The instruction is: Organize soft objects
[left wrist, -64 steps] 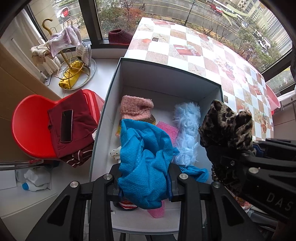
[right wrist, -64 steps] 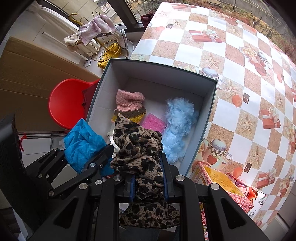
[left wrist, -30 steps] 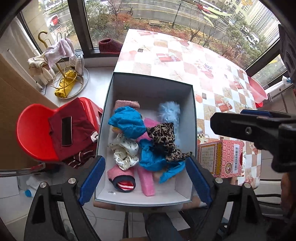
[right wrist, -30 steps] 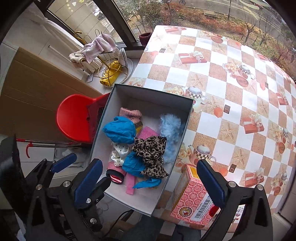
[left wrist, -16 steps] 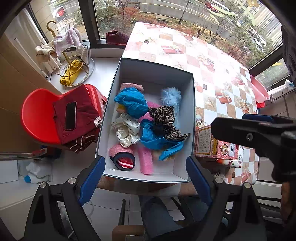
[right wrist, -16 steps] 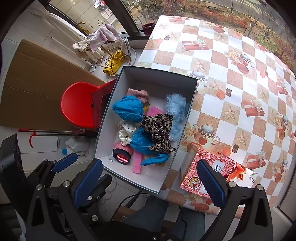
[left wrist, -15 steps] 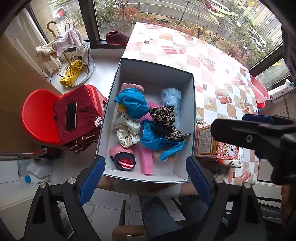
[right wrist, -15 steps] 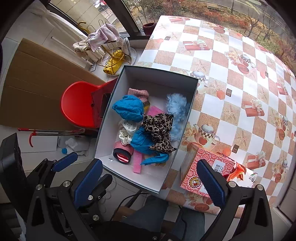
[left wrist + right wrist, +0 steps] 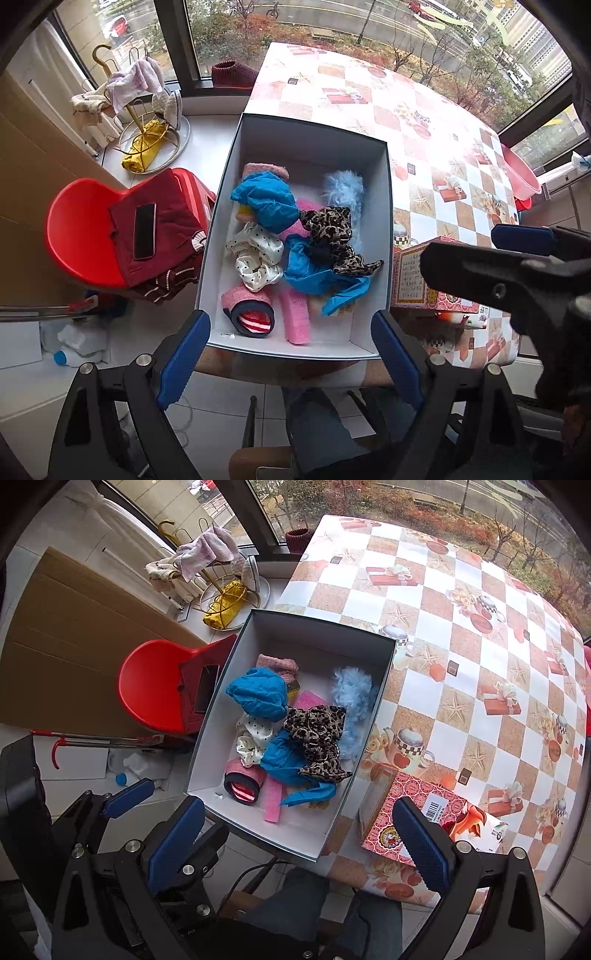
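A white cardboard box [image 9: 373, 206] [image 9: 364, 749] sits at the table's near edge and holds the soft things: a blue cloth [image 9: 267, 201] [image 9: 258, 696], a leopard-print scrunchie [image 9: 332, 236] [image 9: 316, 734], a polka-dot scrunchie [image 9: 256, 258], a pale blue fluffy piece [image 9: 343, 186] [image 9: 351, 692], a pink knit piece [image 9: 264, 170] and a pink striped sock [image 9: 249, 312] [image 9: 242, 779]. My left gripper [image 9: 290, 350] and my right gripper [image 9: 295, 842] are both open and empty, held high above the box's near edge.
A red patterned carton [image 9: 424, 284] [image 9: 424, 808] stands right of the box on the checked tablecloth [image 9: 480, 646]. A red chair [image 9: 77, 236] with maroon clothes and a phone [image 9: 144, 230] is left. A wire rack [image 9: 147, 129] with cloths stands by the window.
Both grippers let go of the blue cloth and the leopard scrunchie, which now lie in the box. Both opened and drew back and up, away from the box.
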`<state>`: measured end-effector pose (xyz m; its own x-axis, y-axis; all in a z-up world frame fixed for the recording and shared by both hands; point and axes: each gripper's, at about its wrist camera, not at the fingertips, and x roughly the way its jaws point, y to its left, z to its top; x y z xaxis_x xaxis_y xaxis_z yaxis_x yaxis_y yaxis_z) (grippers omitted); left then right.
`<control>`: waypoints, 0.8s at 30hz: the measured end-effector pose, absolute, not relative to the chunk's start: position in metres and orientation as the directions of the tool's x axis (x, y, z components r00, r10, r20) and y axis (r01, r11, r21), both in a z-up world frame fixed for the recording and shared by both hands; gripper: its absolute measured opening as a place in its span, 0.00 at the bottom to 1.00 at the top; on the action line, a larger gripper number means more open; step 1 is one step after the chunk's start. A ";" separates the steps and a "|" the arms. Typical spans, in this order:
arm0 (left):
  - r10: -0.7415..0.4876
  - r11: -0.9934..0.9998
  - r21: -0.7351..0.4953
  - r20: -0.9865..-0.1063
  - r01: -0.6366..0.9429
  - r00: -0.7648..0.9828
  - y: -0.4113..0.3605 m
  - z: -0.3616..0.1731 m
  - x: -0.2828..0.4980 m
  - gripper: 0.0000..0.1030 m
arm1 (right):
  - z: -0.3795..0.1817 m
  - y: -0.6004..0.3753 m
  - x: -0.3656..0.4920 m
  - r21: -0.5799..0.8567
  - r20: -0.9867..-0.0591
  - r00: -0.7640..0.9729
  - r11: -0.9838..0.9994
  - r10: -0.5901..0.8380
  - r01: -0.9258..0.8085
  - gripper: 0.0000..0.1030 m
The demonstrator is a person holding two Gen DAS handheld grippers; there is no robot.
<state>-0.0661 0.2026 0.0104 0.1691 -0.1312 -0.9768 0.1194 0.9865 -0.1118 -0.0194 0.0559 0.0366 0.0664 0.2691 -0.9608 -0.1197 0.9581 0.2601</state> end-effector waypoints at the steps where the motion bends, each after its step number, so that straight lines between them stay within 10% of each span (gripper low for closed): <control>1: -0.129 0.987 -0.111 -0.977 0.116 0.167 0.203 0.010 -0.066 0.88 | 0.036 0.056 -0.020 0.260 -0.961 0.065 0.958 0.269 -0.120 0.99; 24: -0.098 0.993 -0.085 -0.979 0.083 0.176 0.212 0.000 -0.065 0.88 | 0.027 0.064 -0.024 0.221 -0.973 0.042 0.966 0.228 -0.136 0.99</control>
